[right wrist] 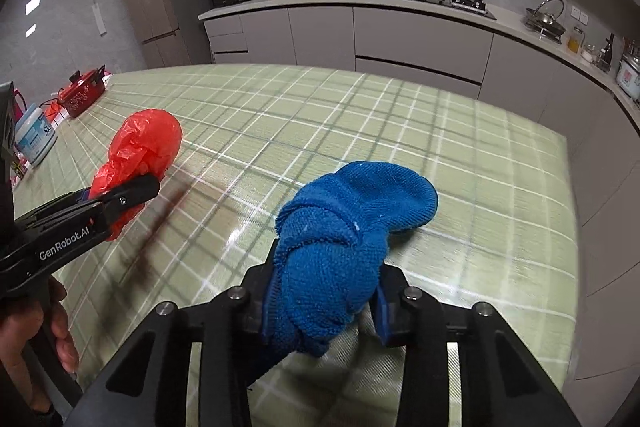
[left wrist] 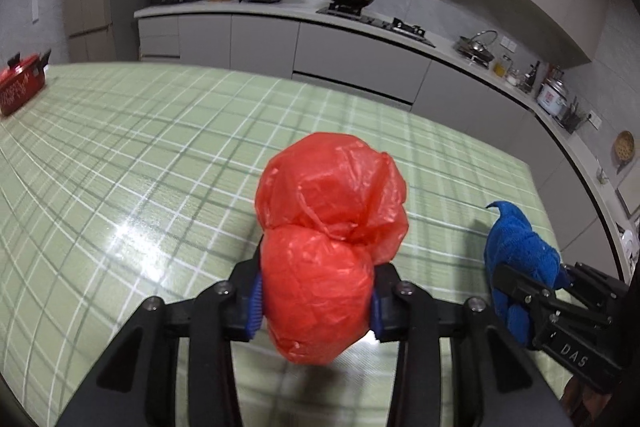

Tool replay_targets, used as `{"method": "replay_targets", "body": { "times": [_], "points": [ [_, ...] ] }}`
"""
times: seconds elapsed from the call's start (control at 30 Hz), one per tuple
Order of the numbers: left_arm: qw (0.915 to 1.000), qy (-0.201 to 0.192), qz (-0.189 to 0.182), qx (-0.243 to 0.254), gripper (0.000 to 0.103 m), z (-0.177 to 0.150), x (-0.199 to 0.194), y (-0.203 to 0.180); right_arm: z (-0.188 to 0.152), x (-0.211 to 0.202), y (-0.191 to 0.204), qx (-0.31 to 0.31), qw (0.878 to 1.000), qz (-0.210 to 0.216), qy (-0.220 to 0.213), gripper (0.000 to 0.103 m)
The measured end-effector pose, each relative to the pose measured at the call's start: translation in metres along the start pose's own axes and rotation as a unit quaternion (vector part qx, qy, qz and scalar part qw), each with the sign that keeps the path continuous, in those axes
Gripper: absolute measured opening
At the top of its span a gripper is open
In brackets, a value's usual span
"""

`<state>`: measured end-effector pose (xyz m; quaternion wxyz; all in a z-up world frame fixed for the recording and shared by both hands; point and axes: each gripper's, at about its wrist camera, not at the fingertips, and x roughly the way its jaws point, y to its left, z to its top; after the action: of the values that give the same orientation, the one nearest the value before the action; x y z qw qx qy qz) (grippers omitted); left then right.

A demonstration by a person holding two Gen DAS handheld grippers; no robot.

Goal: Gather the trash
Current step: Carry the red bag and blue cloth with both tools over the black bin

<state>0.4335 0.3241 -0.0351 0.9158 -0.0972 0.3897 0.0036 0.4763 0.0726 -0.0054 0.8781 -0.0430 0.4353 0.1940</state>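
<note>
Kitchen setting; green plaid tablecloth (left wrist: 120, 147) fills both views, grey counter with stove and pans behind.

Left gripper (left wrist: 316, 303): blue pads (left wrist: 256, 307) clenched on the lower lobe of a red plastic bag (left wrist: 328, 227), knotted and bunched. Bag sits at centre of the left wrist view, held just above the cloth; its shadow falls underneath. Long axis runs from 6 toward 12 o'clock, away from the fingers, knotted upper lobe leading.

Right gripper (right wrist: 324, 303): fingers clamped on a wadded blue cloth (right wrist: 348, 223), loose flap pointing toward 1 o'clock. From this view the bag (right wrist: 140, 155) lies at 9 o'clock, tilted toward 1.

Red pot (left wrist: 20, 87) at the far left table edge; white tub (right wrist: 36, 139) near it.

Judgement: carry step. No bin in sight. Thin film may slip or tear, so keep the squeeze steady on the packed lobe, carry level, avoid swinging the free lobe, and keep the two grippers apart.
</note>
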Motion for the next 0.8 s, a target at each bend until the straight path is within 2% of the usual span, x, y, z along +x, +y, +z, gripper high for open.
{"method": "replay_targets", "body": {
  "times": [0.37, 0.8],
  "points": [
    [0.9988, -0.013, -0.028, 0.038, 0.041, -0.038, -0.051, -0.068, -0.053, -0.088, -0.042, 0.014, 0.999, -0.015, -0.027, 0.040],
    [0.9927, -0.012, -0.071, 0.097, 0.041, -0.104, -0.107, -0.204, -0.141, -0.212, -0.133, 0.053, 0.996, -0.044, -0.059, 0.040]
  ]
}}
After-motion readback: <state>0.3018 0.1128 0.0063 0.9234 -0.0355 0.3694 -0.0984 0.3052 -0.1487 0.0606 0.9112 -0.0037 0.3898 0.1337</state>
